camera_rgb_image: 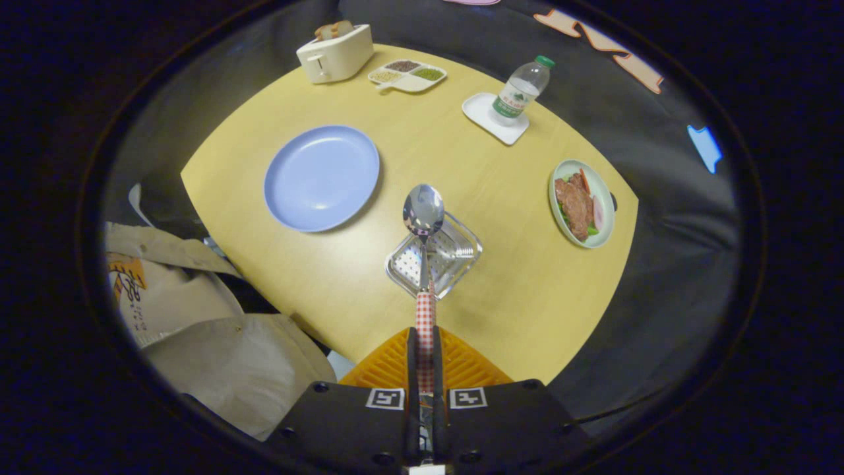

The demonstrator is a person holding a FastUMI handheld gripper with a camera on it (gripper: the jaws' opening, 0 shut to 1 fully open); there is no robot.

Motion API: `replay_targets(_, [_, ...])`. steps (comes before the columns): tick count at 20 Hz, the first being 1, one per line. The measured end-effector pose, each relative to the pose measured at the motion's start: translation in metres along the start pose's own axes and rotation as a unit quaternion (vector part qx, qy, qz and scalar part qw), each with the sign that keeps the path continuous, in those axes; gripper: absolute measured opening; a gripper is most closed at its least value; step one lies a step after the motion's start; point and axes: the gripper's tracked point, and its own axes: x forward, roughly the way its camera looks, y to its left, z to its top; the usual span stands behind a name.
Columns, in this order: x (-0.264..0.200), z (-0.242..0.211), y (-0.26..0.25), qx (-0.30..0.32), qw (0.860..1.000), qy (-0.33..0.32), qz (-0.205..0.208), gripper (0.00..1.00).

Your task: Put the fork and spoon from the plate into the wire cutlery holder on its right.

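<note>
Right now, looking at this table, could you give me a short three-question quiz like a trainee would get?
1. True or false: the gripper is shut on the spoon.
2. The spoon's bowl hangs over which item? A) blue plate B) wire cutlery holder C) toaster
3. What stands on the white coaster?

Key: 1 true; 2 B; 3 a water bottle.

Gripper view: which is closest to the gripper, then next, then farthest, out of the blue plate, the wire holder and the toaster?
The gripper is shut on the spoon.
1. Wire holder, just ahead of the fingers, under the spoon.
2. Blue plate, beyond the holder, to its left.
3. Toaster, at the table's far edge, past the plate.
</note>
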Motion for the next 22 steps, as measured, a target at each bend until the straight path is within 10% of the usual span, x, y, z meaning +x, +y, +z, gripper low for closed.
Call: replay_targets(22, [0.031,0.003,-0.025,-0.102,0.975,0.198,0.022,0.12])
